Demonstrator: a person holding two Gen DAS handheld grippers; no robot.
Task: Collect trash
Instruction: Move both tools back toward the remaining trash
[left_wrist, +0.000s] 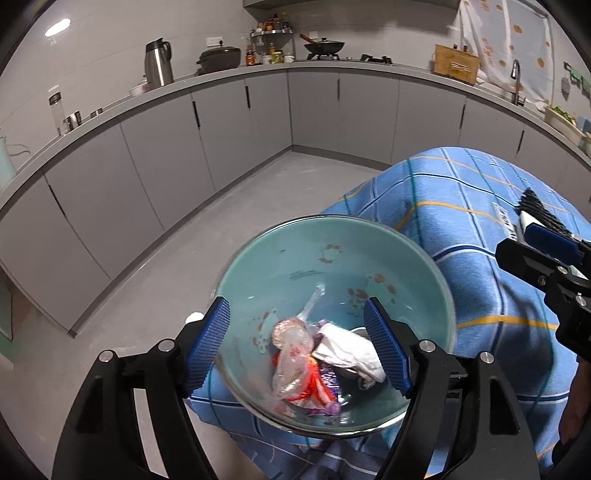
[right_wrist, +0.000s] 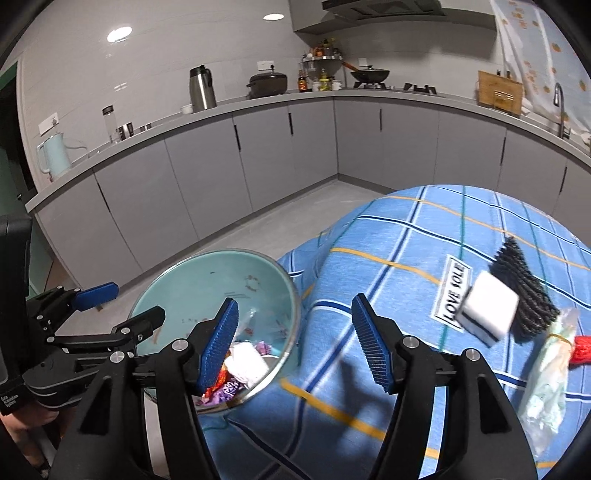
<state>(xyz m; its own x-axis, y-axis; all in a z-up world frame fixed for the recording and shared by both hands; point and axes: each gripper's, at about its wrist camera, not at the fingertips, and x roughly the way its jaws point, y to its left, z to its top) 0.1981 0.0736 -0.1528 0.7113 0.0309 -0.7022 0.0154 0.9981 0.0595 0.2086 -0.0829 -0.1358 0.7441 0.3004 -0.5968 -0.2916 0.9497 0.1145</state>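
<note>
A: Left gripper (left_wrist: 297, 345) hangs over the teal bowl (left_wrist: 295, 240), jaws wide, nothing pinched. The bowl sits at the corner of the blue-checked surface (right_wrist: 388, 236).

B: And it's filling up: a clear crinkled wrapper (left_wrist: 291, 354), a crumpled white tissue (left_wrist: 347, 352), red and purple foil underneath. All featherweight, soft, noisy stuff.

A: Right gripper (right_wrist: 291, 345) is beside the bowl, jaws spread, empty too. What's left?

B: A limp plastic bag (right_wrist: 546, 380) near the edge, next to the white sponge (right_wrist: 487, 314) and the black brush (right_wrist: 524, 288). I'd pinch that bag at its bunched middle; the film looks slippery and will flop.

A: Gently near that bowl. It looks breakable.
</note>
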